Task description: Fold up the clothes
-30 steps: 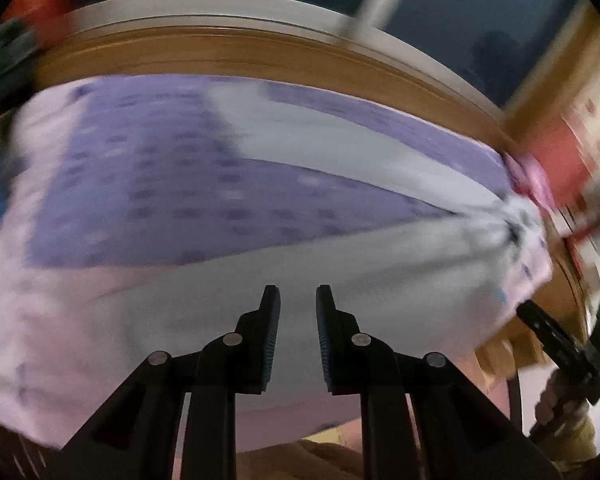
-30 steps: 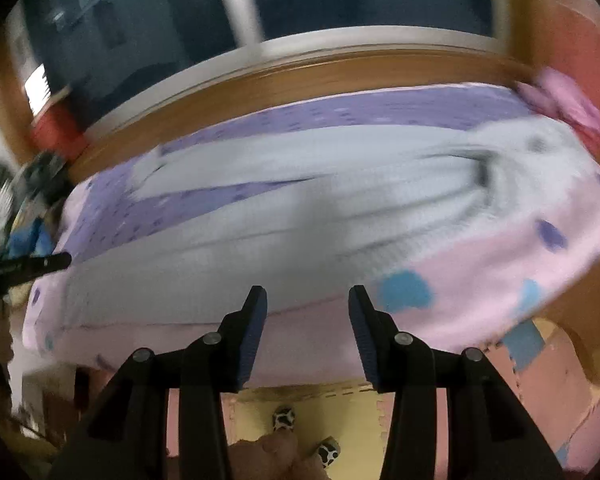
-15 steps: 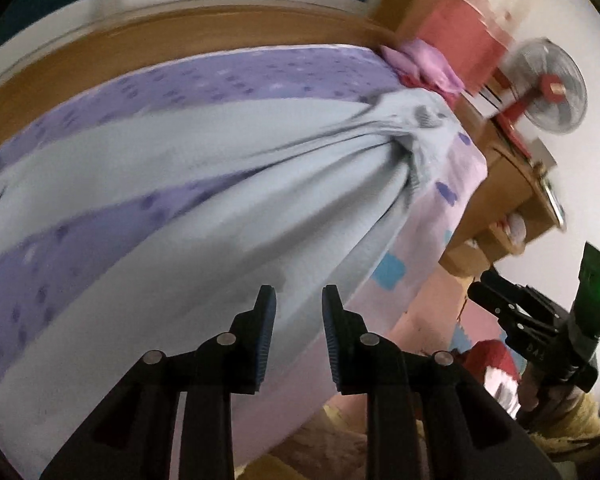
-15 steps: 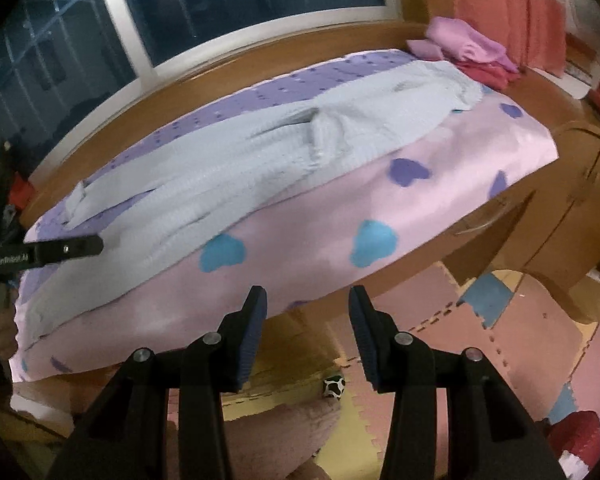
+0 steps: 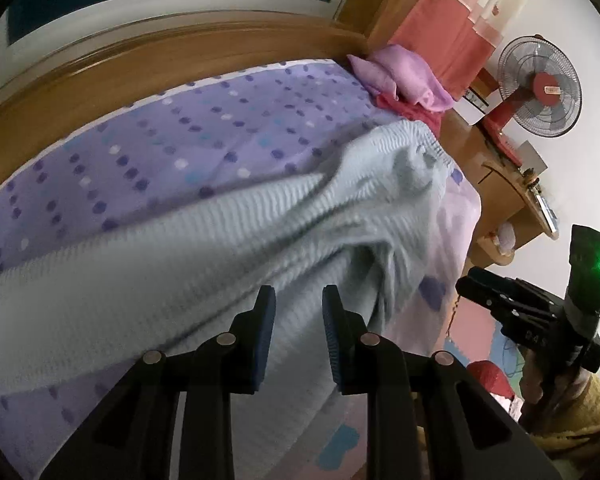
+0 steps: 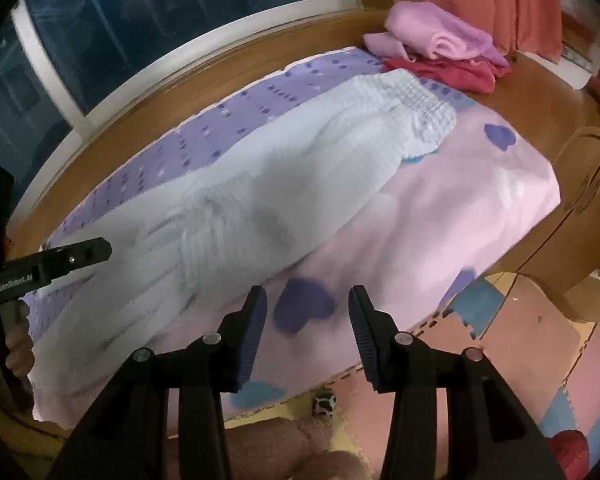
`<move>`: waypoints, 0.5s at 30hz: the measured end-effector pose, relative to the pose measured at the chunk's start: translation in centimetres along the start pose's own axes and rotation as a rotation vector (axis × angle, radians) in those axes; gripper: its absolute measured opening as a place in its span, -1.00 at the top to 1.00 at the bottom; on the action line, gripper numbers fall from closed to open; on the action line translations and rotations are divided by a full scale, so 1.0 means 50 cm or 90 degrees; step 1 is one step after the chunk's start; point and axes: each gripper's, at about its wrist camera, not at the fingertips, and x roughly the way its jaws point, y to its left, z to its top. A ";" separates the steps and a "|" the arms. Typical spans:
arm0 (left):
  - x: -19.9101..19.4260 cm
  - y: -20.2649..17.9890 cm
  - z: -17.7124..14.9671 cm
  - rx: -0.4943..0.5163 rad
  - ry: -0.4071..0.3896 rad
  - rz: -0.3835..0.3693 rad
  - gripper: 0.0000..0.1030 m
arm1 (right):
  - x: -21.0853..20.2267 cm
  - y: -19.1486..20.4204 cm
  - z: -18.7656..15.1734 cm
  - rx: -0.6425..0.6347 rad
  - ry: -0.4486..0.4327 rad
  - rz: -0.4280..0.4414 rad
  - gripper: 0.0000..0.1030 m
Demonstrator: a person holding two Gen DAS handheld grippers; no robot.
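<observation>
Pale blue knitted trousers (image 6: 260,200) lie lengthwise on the bed, over a purple dotted sheet (image 5: 180,152) and a pink blanket with hearts (image 6: 460,208). Their gathered waistband (image 6: 424,100) is at the far right end. My left gripper (image 5: 298,304) hovers over the trousers (image 5: 220,248) near the waist end, its jaws a little apart with nothing between them. It also shows at the left edge of the right wrist view as the left gripper (image 6: 60,260). My right gripper (image 6: 306,304) stands open above a purple heart on the blanket's near edge. It appears to the right as the right gripper (image 5: 500,292).
Folded pink clothes (image 6: 440,36) on a red garment (image 6: 452,70) sit at the bed's far right corner. A wooden bed frame (image 5: 180,60) runs along the window. A red fan (image 5: 540,88), a wooden cabinet (image 6: 588,200) and foam floor mats (image 6: 520,332) lie to the right.
Both grippers have swept right along the bed, from the leg end toward the waistband. The left jaws stand slightly wider than a second ago. The right jaws are unchanged.
</observation>
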 end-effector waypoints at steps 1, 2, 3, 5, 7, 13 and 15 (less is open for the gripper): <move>0.005 -0.004 0.008 0.000 0.002 -0.001 0.54 | 0.003 -0.008 0.011 -0.002 0.000 -0.003 0.17; 0.009 -0.007 0.016 0.000 0.003 -0.003 0.54 | 0.006 -0.016 0.023 -0.003 0.001 -0.006 0.17; 0.012 -0.010 0.021 -0.002 0.003 -0.005 0.54 | 0.009 -0.024 0.036 -0.007 0.002 -0.006 0.17; 0.022 -0.015 0.033 -0.011 0.003 -0.006 0.53 | 0.016 -0.040 0.067 -0.017 0.002 -0.008 0.17; 0.031 -0.015 0.040 -0.030 0.004 -0.002 0.53 | 0.023 -0.054 0.100 -0.030 0.002 -0.010 0.17; 0.063 -0.017 0.054 -0.105 -0.008 0.037 0.53 | 0.068 -0.099 0.231 -0.096 0.000 0.000 0.17; 0.071 -0.021 0.059 -0.145 -0.016 0.059 0.53 | 0.099 -0.120 0.278 -0.103 0.013 0.012 0.17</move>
